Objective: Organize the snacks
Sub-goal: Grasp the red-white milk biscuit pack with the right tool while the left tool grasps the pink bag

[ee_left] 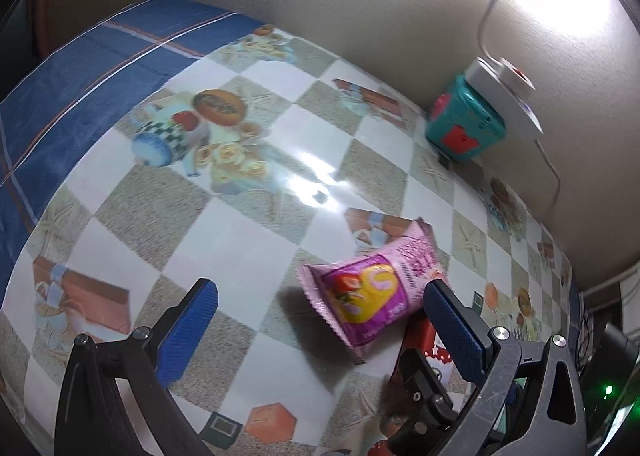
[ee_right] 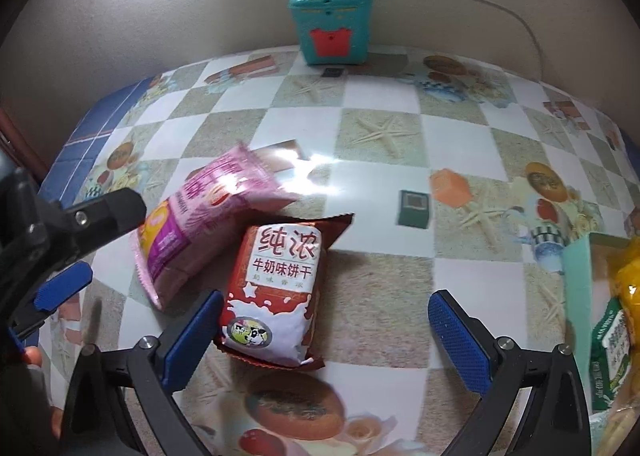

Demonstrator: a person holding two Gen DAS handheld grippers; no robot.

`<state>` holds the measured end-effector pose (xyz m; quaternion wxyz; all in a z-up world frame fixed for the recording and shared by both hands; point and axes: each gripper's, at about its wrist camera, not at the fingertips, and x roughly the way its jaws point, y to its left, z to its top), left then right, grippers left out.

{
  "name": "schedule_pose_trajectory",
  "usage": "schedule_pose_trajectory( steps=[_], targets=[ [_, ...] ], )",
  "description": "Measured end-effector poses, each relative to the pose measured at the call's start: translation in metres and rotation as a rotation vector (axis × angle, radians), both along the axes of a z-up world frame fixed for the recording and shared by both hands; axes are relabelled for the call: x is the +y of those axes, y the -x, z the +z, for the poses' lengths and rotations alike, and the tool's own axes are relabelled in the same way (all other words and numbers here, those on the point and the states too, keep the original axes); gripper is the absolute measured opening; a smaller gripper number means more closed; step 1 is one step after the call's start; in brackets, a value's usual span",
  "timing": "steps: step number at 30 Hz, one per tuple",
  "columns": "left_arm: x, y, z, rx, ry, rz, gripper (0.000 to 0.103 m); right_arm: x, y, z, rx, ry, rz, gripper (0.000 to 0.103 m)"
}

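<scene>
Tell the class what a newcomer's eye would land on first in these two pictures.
First, the two snack packs lying mid-table on the checked cloth: a pink pack overlapping a brown milk-biscuit pack. Next, the open right gripper straddling the brown pack, with the open left gripper beside the pink one. Last, the teal box against the wall.

We read text on brown-and-white biscuit packet [ee_right: 276, 288]: large red characters "纯浓", beneath them "牛奶味饼干"; smaller line under that illegible to us. Pink packet [ee_right: 200, 216] carries print, blurred and glare-struck in both views; we cannot read it. Green packet [ee_right: 610, 352] at right edge: lettering present, unreadable.
</scene>
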<state>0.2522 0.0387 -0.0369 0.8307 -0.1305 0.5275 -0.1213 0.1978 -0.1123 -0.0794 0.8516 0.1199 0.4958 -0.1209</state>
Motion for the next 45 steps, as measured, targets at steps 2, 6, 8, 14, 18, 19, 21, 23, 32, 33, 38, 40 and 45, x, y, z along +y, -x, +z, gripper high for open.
schedule_pose_trajectory(
  steps=[2, 6, 8, 14, 18, 19, 21, 23, 32, 33, 38, 40, 45],
  targets=[
    [-0.004, 0.0, -0.002, 0.004, -0.007, -0.013, 0.102, -0.004, 0.001, 0.0, -0.005, 0.002, -0.007, 0.102],
    [-0.01, -0.001, -0.007, 0.017, 0.004, -0.049, 0.102, -0.012, 0.002, -0.002, -0.003, -0.005, -0.018, 0.088],
    [-0.013, 0.0, -0.008, 0.008, -0.013, -0.082, 0.102, -0.013, 0.003, -0.003, 0.001, 0.0, -0.021, 0.083],
    [-0.019, -0.002, -0.008, -0.032, -0.089, -0.144, 0.102, -0.015, 0.004, -0.001, -0.017, 0.003, -0.007, 0.056],
    [-0.035, -0.001, -0.007, -0.064, -0.169, -0.212, 0.102, -0.021, 0.006, -0.001, -0.019, -0.002, -0.009, 0.045],
    [-0.041, 0.0, -0.008, -0.07, -0.184, -0.232, 0.102, -0.023, 0.006, -0.001, -0.021, -0.005, -0.011, 0.045],
    [-0.048, 0.0, -0.009, -0.073, -0.2, -0.25, 0.102, -0.025, 0.007, -0.001, -0.024, -0.008, -0.012, 0.045],
    [-0.056, 0.0, -0.011, -0.079, -0.229, -0.264, 0.101, -0.025, 0.007, -0.001, -0.026, -0.009, -0.008, 0.045],
    [-0.062, -0.002, -0.019, -0.067, -0.23, -0.229, 0.078, -0.026, 0.008, -0.001, -0.025, -0.003, 0.0, 0.045],
    [-0.061, -0.002, -0.018, -0.069, -0.232, -0.224, 0.074, -0.025, 0.008, -0.001, -0.024, 0.0, 0.001, 0.045],
    [-0.059, -0.002, -0.016, -0.068, -0.211, -0.218, 0.068, -0.025, 0.008, -0.001, -0.021, 0.001, 0.001, 0.045],
    [-0.061, -0.001, -0.015, -0.071, -0.217, -0.229, 0.064, -0.025, 0.008, -0.001, -0.022, 0.0, 0.002, 0.045],
    [-0.061, 0.001, -0.012, -0.066, -0.205, -0.237, 0.059, -0.025, 0.008, -0.001, -0.021, 0.002, 0.005, 0.045]
  ],
)
